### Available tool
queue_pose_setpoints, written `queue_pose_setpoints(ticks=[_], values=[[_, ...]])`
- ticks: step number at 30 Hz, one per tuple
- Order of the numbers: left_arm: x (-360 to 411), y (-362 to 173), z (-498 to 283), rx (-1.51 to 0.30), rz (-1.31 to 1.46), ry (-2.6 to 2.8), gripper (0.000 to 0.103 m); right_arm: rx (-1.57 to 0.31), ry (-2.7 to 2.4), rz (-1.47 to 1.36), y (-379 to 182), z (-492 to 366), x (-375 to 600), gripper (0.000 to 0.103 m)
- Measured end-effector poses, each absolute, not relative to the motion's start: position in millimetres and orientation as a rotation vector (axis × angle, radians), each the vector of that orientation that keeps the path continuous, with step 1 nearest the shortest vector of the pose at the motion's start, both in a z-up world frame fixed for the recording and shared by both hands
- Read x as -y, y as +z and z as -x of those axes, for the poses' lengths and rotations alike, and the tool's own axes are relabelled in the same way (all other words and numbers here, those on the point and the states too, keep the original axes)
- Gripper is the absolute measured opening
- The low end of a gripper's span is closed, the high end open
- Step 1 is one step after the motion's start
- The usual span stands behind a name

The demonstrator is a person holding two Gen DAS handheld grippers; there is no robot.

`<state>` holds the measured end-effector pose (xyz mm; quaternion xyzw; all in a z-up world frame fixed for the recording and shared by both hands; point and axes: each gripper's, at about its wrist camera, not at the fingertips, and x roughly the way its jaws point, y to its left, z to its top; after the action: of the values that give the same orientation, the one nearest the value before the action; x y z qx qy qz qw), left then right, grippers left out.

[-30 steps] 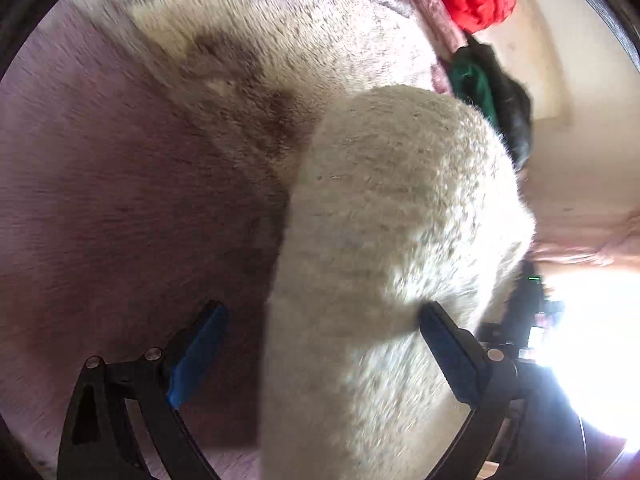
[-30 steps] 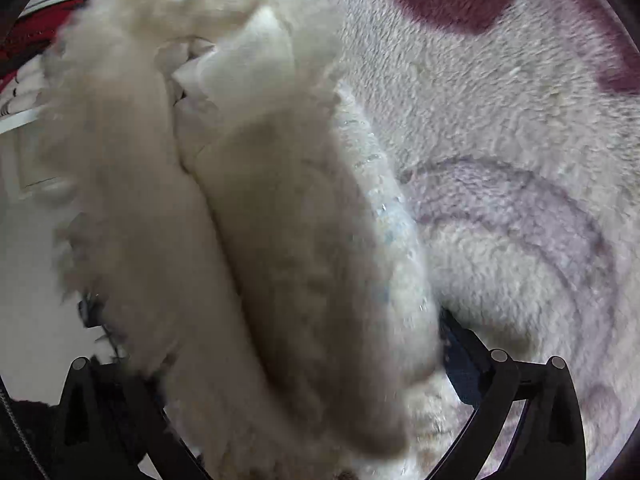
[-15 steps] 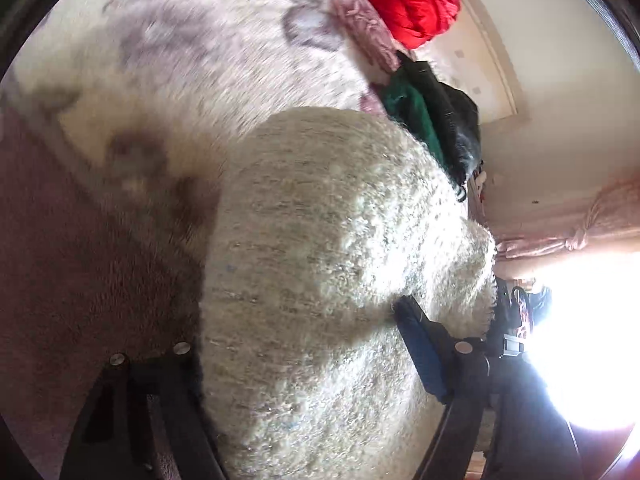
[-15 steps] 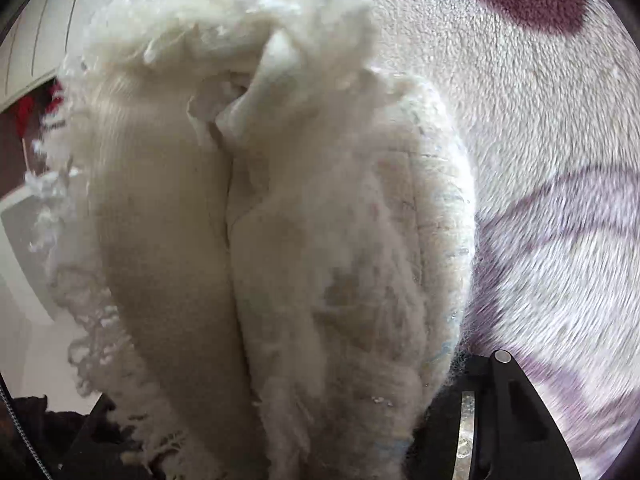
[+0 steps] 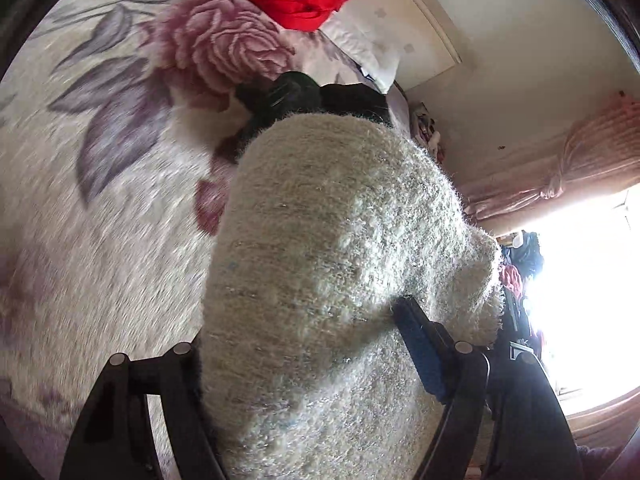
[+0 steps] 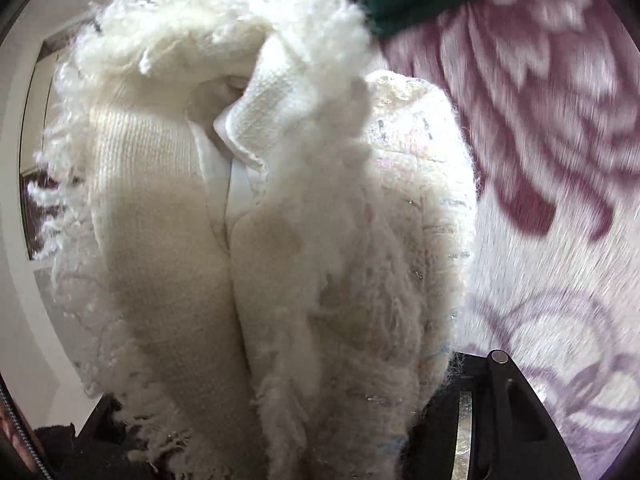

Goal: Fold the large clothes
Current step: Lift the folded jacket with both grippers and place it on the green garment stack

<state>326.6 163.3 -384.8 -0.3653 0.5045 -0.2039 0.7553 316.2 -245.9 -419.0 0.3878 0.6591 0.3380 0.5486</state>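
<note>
Cream sweater (image 5: 340,280) fills frame centre, clamped in left gripper (image 5: 304,344); its left finger is hidden by knit. Right gripper (image 6: 320,420) is mostly buried in sweater folds (image 6: 260,240); jaw state cannot be told. Floral blanket (image 5: 100,160) is blurred.

left jaw hidden by sweater (image 6: 280,240) | blanket (image 6: 560,160) motion-blurred

The cream sweater (image 5: 340,280) is coarse, nubbly knit with glinting threads; its inside (image 6: 160,240) shows smooth ribbed cloth edged in curly fleece. Beneath it, the floral blanket (image 5: 120,160) is matt plush. The left gripper (image 5: 304,356) is matt black plastic with metal rivets.
</note>
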Motion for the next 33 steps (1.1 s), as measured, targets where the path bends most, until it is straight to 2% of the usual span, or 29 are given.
queue_pose_setpoints(ticks=[5,9,10,13,17,21,24,25,28,31,33], values=[[-128,-359,-450,-1.078,0.781,-0.554,0.074,-1.458,0.720,-0.929,-380,-429,299,0.056],[-100,-360,-545,-1.068,0.781,-0.603,0.074,-1.424,0.683,-0.902,-368,-534,305,0.056],[-95,-365,-568,-1.065,0.787,-0.610,0.074,-1.419,0.674,-0.889,-369,-550,276,0.056],[-85,-392,-629,-1.077,0.815,-0.616,0.074,-1.423,0.646,-0.851,-380,-622,282,0.056],[-71,-448,-689,-1.146,0.850,-0.591,0.074,-1.475,0.576,-0.774,-425,-698,274,0.056],[-59,-496,-708,-1.192,0.855,-0.553,0.075,-1.513,0.497,-0.731,-477,-730,279,0.056],[-59,-509,-715,-1.201,0.866,-0.547,0.077,-1.504,0.495,-0.743,-502,-753,273,0.057],[-61,-508,-715,-1.209,0.883,-0.544,0.078,-1.498,0.499,-0.751,-507,-741,262,0.061],[-61,-487,-711,-1.237,0.829,-0.532,0.079,-1.504,0.488,-0.729,-496,-728,263,0.073],[-57,-455,-703,-1.206,0.646,-0.467,0.080,-1.493,0.429,-0.601,-454,-709,271,0.078],[-49,-437,-694,-1.164,0.483,-0.400,0.092,-1.455,0.367,-0.493,-430,-691,270,0.083]])
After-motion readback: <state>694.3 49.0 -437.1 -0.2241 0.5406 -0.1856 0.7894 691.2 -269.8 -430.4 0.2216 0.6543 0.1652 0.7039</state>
